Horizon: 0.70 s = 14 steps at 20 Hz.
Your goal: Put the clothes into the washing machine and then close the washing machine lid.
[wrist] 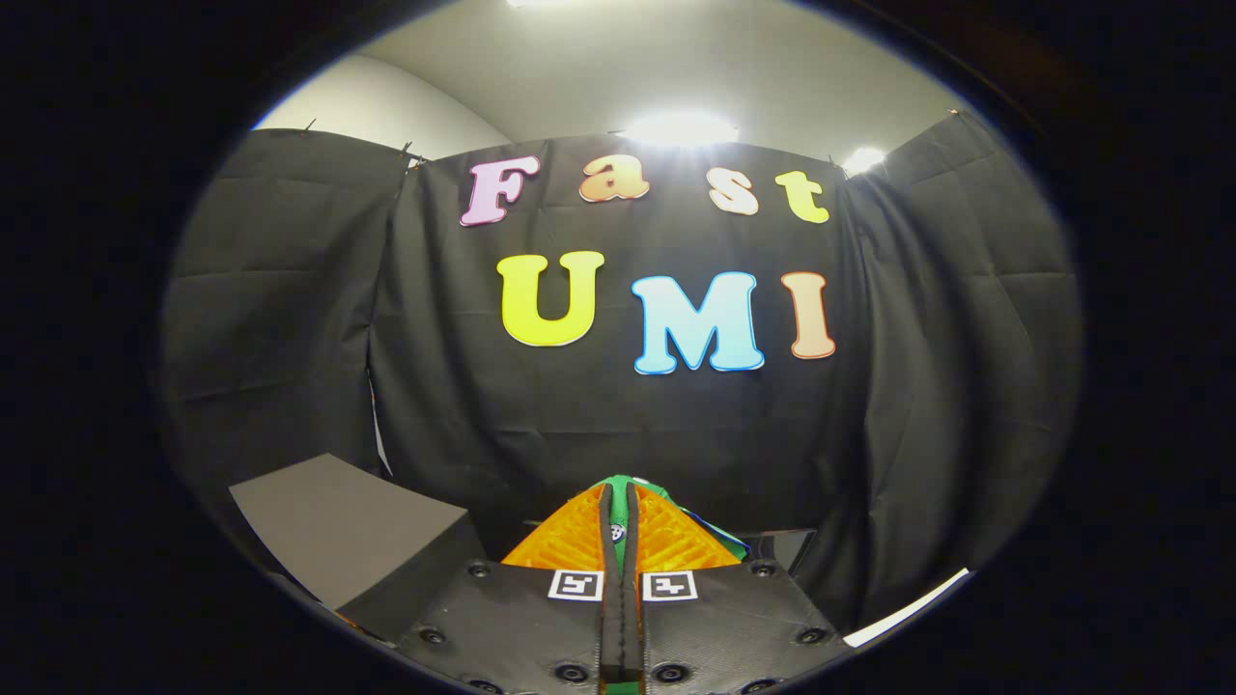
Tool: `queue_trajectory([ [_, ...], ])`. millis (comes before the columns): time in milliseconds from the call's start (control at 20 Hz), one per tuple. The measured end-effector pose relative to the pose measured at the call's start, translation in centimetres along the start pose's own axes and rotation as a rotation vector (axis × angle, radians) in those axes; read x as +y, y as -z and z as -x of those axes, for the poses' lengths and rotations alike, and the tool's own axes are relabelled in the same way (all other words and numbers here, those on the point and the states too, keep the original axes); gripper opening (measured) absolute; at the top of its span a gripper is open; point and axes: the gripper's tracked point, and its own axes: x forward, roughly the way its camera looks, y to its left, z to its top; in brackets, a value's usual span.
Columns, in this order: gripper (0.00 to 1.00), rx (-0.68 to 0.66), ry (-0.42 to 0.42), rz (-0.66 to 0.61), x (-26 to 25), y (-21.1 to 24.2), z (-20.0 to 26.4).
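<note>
Green cloth with a blue edge [632,497] is pinched between the closed fingers of the gripper [619,507], lifted before the black cloth booth wall [599,425], with a grey box-shaped block [338,521] seen lower down beside the fingers.

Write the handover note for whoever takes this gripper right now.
Gripper: fingers nearly together, pinching a green garment that shows between and just past them, lifted in front of the black cloth wall.
A grey box-like surface sits low to one side; whether it is the washing machine cannot be told.
Done: clothes picked up.
Left: drop them in the machine, close the lid.
</note>
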Motion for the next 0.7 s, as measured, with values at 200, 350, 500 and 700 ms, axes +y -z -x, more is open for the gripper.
queue_trajectory([
  [200, 0.01, 0.055, 0.018, -0.027, -2.0, 4.6, -1.2],
  [350, 0.01, 0.089, 0.023, -0.050, -3.0, 7.9, -1.8],
  [500, 0.01, 0.122, 0.027, -0.065, -3.4, 10.9, -2.4],
  [700, 0.01, 0.176, 0.040, -0.056, -3.7, 14.7, -3.3],
])
